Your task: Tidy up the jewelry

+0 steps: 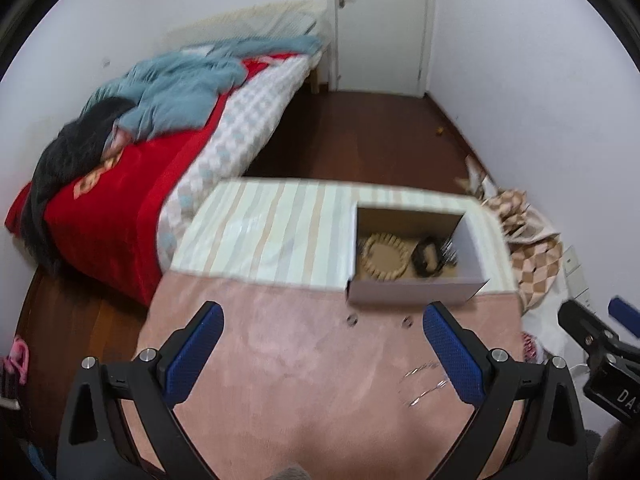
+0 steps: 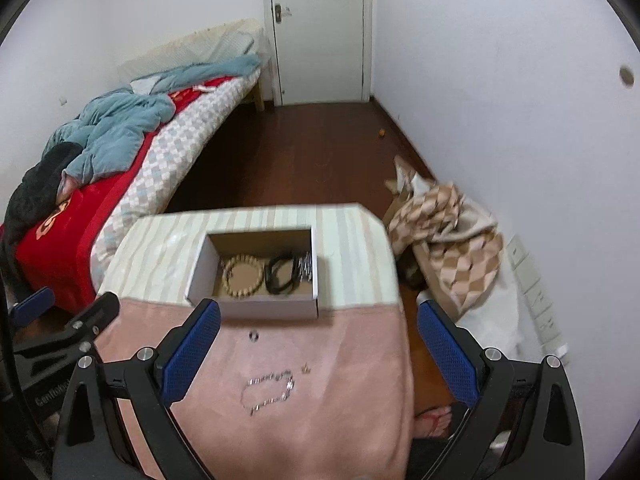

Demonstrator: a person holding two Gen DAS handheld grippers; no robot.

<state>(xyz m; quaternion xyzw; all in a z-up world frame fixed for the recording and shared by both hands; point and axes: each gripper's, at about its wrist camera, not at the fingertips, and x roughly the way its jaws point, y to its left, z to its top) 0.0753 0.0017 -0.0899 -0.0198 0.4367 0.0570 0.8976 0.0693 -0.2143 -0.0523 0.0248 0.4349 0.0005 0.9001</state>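
Note:
A white cardboard box stands on the table at the edge of the pink cloth. In it lie a wooden bead bracelet, a black bracelet and a silvery piece. On the cloth lie a silver chain bracelet, a small ring, a second ring and a tiny earring. My left gripper is open above the cloth, before the rings. My right gripper is open above the chain.
The table has a striped cover beyond the cloth. A bed with red and blue bedding stands to the left. A checked blanket is heaped on the floor at right, by the wall. A door is at the back.

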